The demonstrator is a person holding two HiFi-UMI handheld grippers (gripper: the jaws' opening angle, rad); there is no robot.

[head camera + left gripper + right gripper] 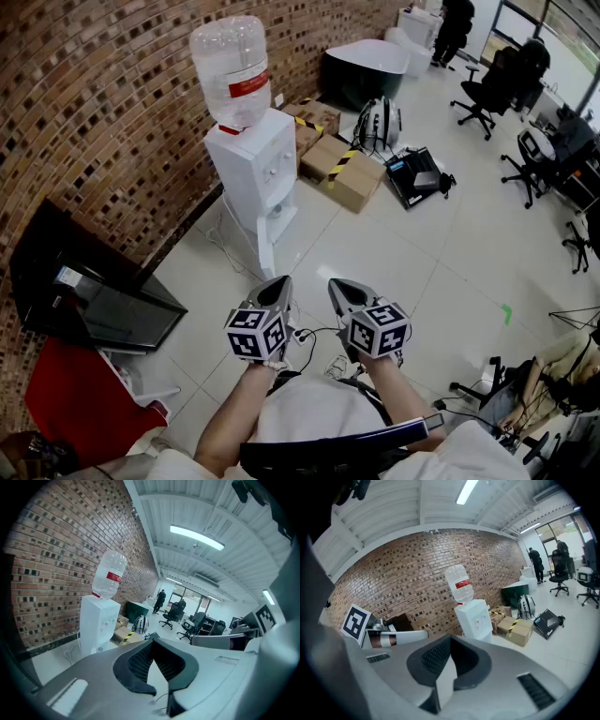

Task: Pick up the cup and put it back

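My left gripper [151,643] has its jaws closed tip to tip with nothing between the pads, only floor [412,262] showing past them. My right gripper [449,641] is the same: jaws together, empty. Both point a little downward, side by side and just apart, held out in front of me.

The cup is in none of the three views (so I cannot say which way its long axis runs, or whether it stands upright). The likeliest place for it, as I judge, is at the dispenser [255,173], the white unit with the bottle [232,70] on top, standing against the brick wall [84,112]. I can't make out a cup in its tap recess.

That dispenser lies ahead of my jaws and off to the left, well apart from both. My left gripper is the nearer one, the right sits on the far side of it. Boxes [342,169] lie on the floor just beyond the dispenser.

Nothing of the task is done. I'd need to close the distance and open a pair of jaws before any pick.
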